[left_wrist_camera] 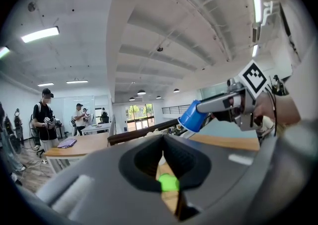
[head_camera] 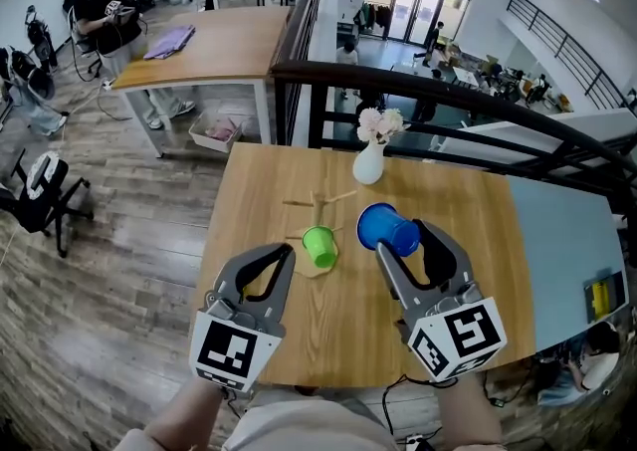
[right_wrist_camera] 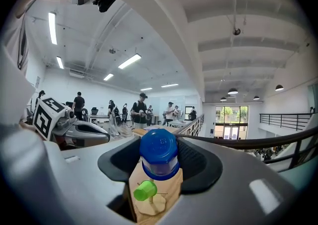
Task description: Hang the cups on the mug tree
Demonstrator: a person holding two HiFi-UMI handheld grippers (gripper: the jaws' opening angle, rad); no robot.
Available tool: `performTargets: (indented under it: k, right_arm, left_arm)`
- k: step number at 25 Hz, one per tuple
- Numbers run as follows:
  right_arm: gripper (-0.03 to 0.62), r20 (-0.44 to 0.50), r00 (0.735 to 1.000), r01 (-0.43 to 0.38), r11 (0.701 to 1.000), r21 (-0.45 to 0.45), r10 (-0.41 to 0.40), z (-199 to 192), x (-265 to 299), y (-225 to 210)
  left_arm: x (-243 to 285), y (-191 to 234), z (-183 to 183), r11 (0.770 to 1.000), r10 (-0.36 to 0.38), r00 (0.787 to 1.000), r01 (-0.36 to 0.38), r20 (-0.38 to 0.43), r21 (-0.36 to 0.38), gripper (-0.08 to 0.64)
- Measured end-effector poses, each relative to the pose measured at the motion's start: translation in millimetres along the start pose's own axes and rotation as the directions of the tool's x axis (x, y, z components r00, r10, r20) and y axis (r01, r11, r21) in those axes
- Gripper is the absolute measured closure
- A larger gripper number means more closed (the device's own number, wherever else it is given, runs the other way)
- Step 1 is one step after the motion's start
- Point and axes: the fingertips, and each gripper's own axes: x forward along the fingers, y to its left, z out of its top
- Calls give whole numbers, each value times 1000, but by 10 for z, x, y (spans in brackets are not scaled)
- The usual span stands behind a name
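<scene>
Right tool: clamping the blue cup across its sides, jaws standing wide on it; holding it above the tabletop, mouth facing forward, just right of the mug tree.
Left tool: jaws lying together, carrying nothing; hovering near the tree's left side.
Green cup: appearing to sit over a low peg, close above the tree's base.
Risk, knock: the blue cup is hanging close to the green cup; a low approach risks pushing it off its peg or tipping the light wooden tree, since nothing is bracing the base.
Risk, miss: the free pegs are looking thin; a mouth arriving off-line is likely sliding past the peg, and the cup falling once let go.
Risk, vase: the flower vase is standing just behind the tree; an overshoot could be toppling it.
Head view giving: the layout from above, both tools, the upper pegs and the vase; neither gripper view is showing those clearly.
Right gripper view giving: the cup's flat bottom facing the camera, the green cup lining up below it; the blue cup is hiding most of the tree beyond.
Left gripper view giving: the blue cup's taper from the side.
</scene>
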Motion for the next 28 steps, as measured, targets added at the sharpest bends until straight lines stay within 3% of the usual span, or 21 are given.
performTargets:
  k: [28]
  right_arm:
    - [354, -117, 990, -67, 988, 140, 83, -802, 1094, -541]
  left_arm:
    - [783, 153, -685, 1000, 0, 988, -3, -154, -21, 558]
